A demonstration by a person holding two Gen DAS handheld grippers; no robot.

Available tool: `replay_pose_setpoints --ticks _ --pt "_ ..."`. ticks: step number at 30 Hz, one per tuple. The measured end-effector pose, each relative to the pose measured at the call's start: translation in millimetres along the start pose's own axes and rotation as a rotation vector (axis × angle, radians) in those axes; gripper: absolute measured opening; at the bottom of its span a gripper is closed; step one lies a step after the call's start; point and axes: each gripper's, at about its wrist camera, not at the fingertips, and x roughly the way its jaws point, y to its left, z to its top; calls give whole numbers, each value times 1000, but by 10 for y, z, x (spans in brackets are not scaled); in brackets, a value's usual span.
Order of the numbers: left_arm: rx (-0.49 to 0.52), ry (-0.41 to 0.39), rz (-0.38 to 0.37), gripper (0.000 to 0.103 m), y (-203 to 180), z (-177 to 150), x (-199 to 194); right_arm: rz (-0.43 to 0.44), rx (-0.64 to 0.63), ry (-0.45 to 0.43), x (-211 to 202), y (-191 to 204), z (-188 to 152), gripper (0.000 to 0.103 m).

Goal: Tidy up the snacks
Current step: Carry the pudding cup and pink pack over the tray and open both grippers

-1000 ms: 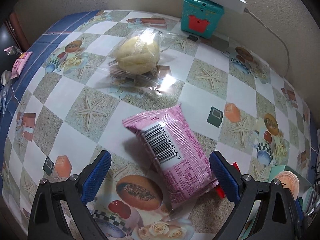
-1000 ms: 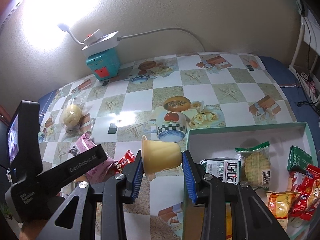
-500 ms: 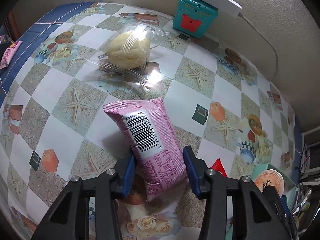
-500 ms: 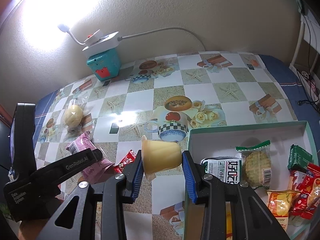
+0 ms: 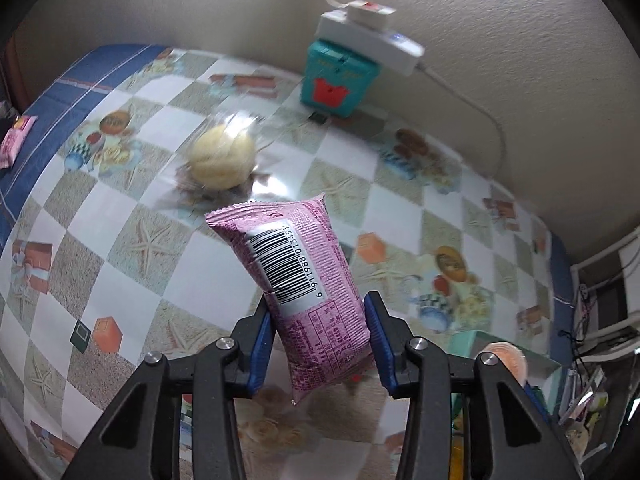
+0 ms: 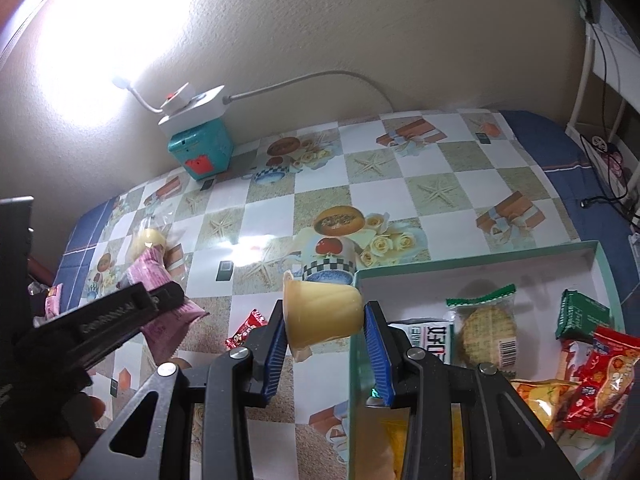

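My left gripper (image 5: 319,332) is shut on a pink snack packet (image 5: 296,280) with a barcode and holds it lifted off the table; the packet also shows in the right wrist view (image 6: 160,296). My right gripper (image 6: 324,328) is shut on a yellow jelly cup (image 6: 320,312), held on its side by the left rim of the green box (image 6: 600,256). The box holds several wrapped snacks, among them a round biscuit pack (image 6: 486,328). A yellow bun in clear wrap (image 5: 222,156) lies on the table beyond the pink packet.
A teal box (image 5: 338,80) with a white power strip (image 5: 370,36) on top stands against the wall. A small red candy wrapper (image 6: 246,328) lies on the tablecloth left of the green box. A small pink packet (image 5: 14,142) lies at the far left edge.
My left gripper closed on the pink packet and lifted it off the table. My right gripper stayed almost still, holding the jelly cup.
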Motion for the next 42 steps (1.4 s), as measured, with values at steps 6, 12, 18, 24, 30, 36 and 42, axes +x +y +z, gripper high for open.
replay_pose_setpoints --ticks 6,12,18,24,30,36,42 --pt "57 -1 -60 45 -237 -3 -116 -12 40 -2 -78 -135 45 40" --pt "125 -7 -95 45 -507 -50 -212 -31 93 7 -123 -350 70 40" --pt "196 0 -135 45 -777 -142 -273 -63 195 -5 -244 -771 99 40" --pt "273 12 -169 45 -1075 -283 -301 -123 287 -22 -392 -1249 109 40" --pt "346 42 -205 46 -1375 -450 -283 -169 357 -29 -476 -1608 90 40" --pt "446 90 -218 46 -1716 -708 -186 -185 388 2 -441 -1792 40 40" --pt "512 138 -190 46 -1894 -901 -14 -178 417 29 -376 -1884 -7 40"
